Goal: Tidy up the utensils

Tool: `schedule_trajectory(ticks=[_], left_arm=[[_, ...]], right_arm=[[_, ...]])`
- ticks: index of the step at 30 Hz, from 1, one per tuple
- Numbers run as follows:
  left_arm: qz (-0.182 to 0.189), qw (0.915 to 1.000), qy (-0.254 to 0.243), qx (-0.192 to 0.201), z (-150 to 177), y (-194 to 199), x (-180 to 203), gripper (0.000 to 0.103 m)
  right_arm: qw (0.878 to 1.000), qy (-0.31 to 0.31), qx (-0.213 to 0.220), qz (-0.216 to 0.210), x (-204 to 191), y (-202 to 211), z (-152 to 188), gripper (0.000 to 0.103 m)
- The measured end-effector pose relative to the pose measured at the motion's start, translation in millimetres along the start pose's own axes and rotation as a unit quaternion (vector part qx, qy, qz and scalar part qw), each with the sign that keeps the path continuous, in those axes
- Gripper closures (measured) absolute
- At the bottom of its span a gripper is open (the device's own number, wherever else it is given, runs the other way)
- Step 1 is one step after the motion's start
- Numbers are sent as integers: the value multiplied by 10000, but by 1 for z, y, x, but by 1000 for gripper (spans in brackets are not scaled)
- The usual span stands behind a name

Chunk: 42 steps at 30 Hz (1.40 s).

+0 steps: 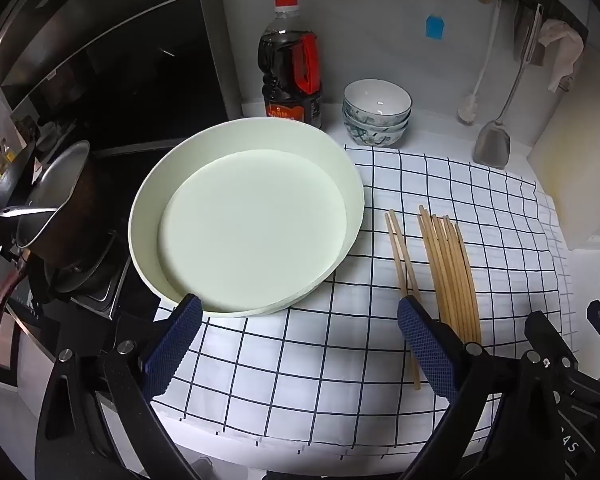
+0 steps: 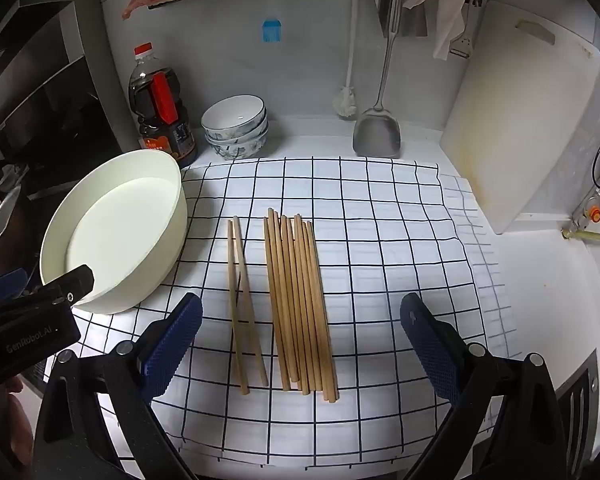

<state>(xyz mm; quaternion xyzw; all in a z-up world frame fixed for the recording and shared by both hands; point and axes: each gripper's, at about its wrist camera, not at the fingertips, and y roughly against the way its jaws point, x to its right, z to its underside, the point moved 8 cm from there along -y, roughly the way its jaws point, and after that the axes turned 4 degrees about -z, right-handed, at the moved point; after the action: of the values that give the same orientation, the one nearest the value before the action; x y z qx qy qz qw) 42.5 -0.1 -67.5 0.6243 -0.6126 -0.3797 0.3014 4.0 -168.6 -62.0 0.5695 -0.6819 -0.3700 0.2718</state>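
Observation:
Several wooden chopsticks (image 2: 300, 300) lie side by side in a bundle on a white cloth with a dark grid (image 2: 380, 240). A separate pair of chopsticks (image 2: 240, 300) rests just left of the bundle. A round cream tray (image 1: 244, 224) stands empty at the cloth's left edge. My left gripper (image 1: 300, 312) hovers open over the tray's near rim, with the chopstick bundle (image 1: 452, 272) beside its right finger. My right gripper (image 2: 300, 312) hangs open above the chopsticks, nothing between its pads. The left gripper's body (image 2: 32, 312) shows at the left of the right wrist view.
A dark sauce bottle (image 1: 292, 64) and stacked patterned bowls (image 1: 376, 112) stand at the back wall. A metal spatula (image 2: 376, 128), a brush and cloths hang there. A white cutting board (image 2: 520, 120) leans at right. A pot (image 1: 56, 208) sits on the stove at left.

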Motion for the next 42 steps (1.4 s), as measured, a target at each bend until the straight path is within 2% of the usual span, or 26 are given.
schedule_trajectory(ticks=[42], left_arm=[[11,9999,19,136,-7,8,2,7]], right_arm=[[10000,-31,21,-5,0,2,0,8]])
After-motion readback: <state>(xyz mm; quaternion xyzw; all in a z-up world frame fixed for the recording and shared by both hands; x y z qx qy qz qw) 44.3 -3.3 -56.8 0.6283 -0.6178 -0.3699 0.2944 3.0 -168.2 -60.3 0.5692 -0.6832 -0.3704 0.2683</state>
